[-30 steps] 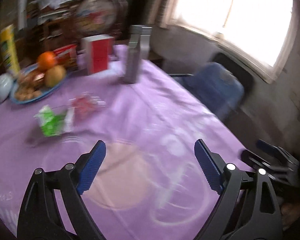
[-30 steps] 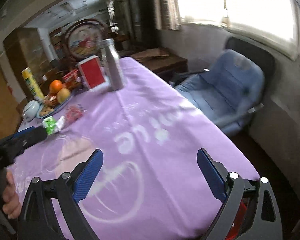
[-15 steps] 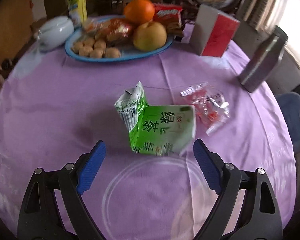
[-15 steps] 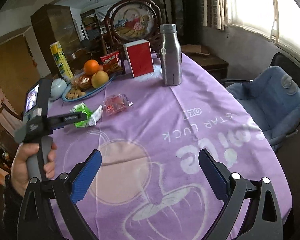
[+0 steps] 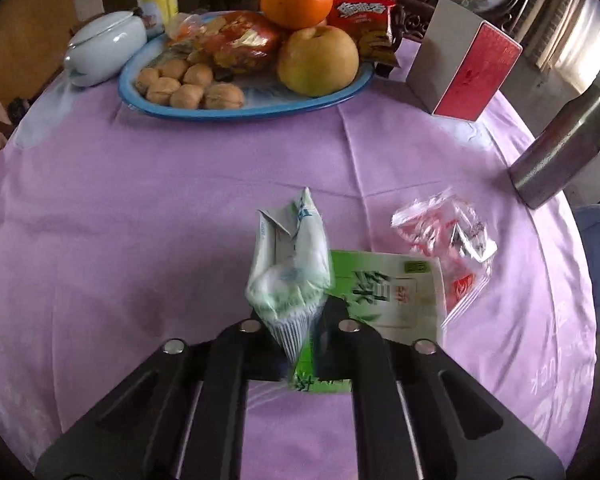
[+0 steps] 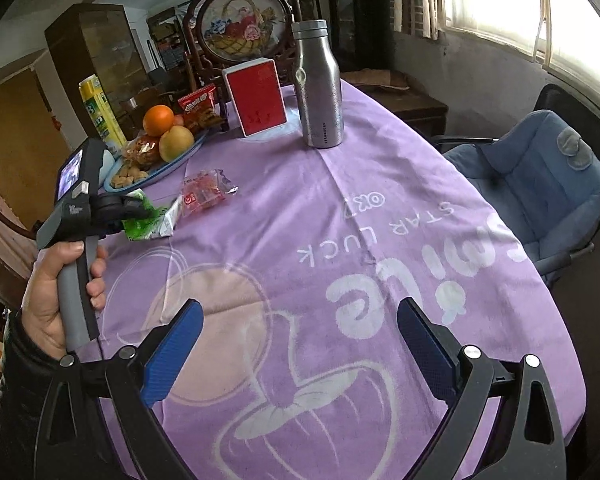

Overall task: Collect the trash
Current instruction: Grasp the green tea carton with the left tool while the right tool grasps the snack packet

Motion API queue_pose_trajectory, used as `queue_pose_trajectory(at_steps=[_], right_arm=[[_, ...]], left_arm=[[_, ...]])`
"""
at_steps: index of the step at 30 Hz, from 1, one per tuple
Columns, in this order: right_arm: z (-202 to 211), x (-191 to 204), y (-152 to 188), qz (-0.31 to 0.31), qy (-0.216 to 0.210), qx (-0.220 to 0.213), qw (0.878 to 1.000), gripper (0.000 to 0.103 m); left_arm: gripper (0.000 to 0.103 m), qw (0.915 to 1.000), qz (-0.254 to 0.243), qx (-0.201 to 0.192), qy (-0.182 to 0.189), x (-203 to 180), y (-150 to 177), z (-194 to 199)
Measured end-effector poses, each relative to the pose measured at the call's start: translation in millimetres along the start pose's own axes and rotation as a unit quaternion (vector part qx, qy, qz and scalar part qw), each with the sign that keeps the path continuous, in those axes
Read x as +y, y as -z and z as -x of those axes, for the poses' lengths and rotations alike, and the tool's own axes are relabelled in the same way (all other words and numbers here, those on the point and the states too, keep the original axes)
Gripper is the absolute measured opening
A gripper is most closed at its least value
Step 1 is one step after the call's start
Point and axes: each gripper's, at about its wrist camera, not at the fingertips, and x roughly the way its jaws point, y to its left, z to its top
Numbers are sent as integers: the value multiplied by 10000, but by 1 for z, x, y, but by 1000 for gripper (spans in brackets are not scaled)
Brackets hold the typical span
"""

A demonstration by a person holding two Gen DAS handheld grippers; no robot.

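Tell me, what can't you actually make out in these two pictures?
- Left gripper pads: left wrist view, hidden by the crumpled green tea carton.
- Carton's underside: hidden in both views.
- Trash bin: in neither view.
- Red wrapper print: too small in the right wrist view.

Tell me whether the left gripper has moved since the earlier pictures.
Yes. In the right wrist view the left gripper has gone forward across the purple tablecloth toward the blue fruit plate, and is now shut on the crumpled green tea carton.

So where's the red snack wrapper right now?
The red wrapper lies on the purple cloth, just right of the green carton in the left wrist view, with the steel bottle beyond it.
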Motion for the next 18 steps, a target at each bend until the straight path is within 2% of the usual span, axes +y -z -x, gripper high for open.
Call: queue_pose_trajectory(at_steps=[6,9,12,14,17,18], right_arm=[[-42,32,-28,568,159,39,9982,96],[-73,50,-49,640,-8,141,9979,96],[-100,67,-67,595,-169,314,9976,96],[-118,84,-77,687,-213,412,9966,96],[-142,107,-88,866,-141,514,9948,96],[-150,114,-92,905,-110,554,9943,96]], left_arm=[[9,9974,287,-522,406,26,36,63],[9,9965,344,-708,269,37,53,87],[9,9973,224,-693,53,41,59,88],[9,9976,336,-608,23,48,59,79],[9,9975,366,-578,-172,57,59,65],[9,9979,363,-522,-136,59,56,62]])
